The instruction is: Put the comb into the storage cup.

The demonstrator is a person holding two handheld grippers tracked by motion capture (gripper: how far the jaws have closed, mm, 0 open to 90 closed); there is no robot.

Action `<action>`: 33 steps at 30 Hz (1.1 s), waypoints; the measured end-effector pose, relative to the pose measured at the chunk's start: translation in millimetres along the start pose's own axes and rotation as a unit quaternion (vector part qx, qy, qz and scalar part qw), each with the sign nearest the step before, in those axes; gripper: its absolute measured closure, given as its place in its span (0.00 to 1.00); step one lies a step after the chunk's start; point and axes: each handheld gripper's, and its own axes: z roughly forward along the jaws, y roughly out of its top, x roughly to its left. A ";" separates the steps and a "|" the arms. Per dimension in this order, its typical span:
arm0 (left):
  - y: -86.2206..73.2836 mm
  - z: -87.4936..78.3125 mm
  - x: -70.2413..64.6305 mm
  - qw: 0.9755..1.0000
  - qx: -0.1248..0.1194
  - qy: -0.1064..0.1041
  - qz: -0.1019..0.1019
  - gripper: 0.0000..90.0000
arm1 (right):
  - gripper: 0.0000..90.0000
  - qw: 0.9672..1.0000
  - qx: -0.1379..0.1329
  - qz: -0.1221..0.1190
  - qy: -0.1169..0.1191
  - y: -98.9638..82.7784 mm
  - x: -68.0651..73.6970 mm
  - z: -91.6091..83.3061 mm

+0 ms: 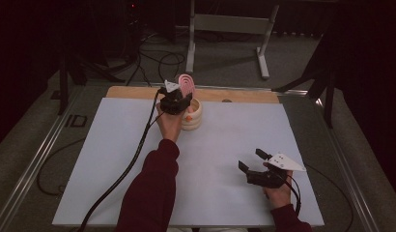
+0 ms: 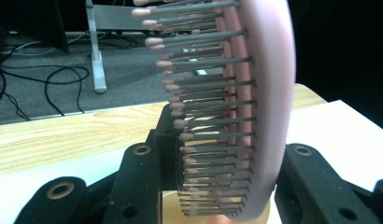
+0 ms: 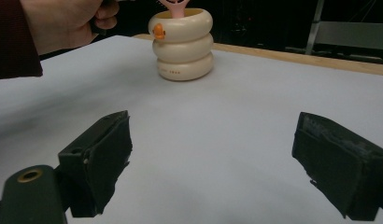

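Bristles of a pink hairbrush (image 2: 236, 107) are pointing sideways in the left gripper view, where the left claw (image 1: 176, 102) is clamping the brush head between its two black jaws. Seen from the high view, that claw is holding the brush upright over a cream ringed holder (image 1: 193, 116) near the far edge of the white counter (image 1: 210, 159). In the right gripper view the brush's handle is reaching down into the holder's mouth, and an orange duck figure (image 3: 158, 31) is sitting on the holder's top ring. Well apart, near the counter's near right, the right claw (image 1: 251, 162) is resting with its jaws spread wide and nothing between them.
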 end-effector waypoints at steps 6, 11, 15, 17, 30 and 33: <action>-1.1 1.0 -0.4 1.000 0.001 -0.003 -0.002 0.71 | 0.13 1.000 0.000 0.000 0.000 0.0 0.0 0.0; -1.9 0.8 0.2 1.000 0.001 -0.004 -0.003 0.71 | 0.13 1.000 0.001 -0.001 -0.001 0.0 -0.1 -0.2; -2.2 0.6 1.3 1.000 0.001 -0.009 -0.007 0.71 | 0.13 1.000 0.001 0.001 0.000 0.1 -0.1 -0.1; -2.4 0.5 2.7 1.000 0.001 -0.012 -0.011 0.71 | 0.13 1.000 0.000 -0.001 0.000 0.0 0.0 0.0; -1.4 0.6 7.5 1.000 0.005 -0.023 -0.016 0.71 | 0.13 1.000 0.001 0.001 0.000 0.1 -0.1 -0.1; -1.2 0.1 9.2 1.000 0.007 -0.026 -0.016 0.71 | 0.13 1.000 0.000 0.000 0.000 -0.1 0.5 0.1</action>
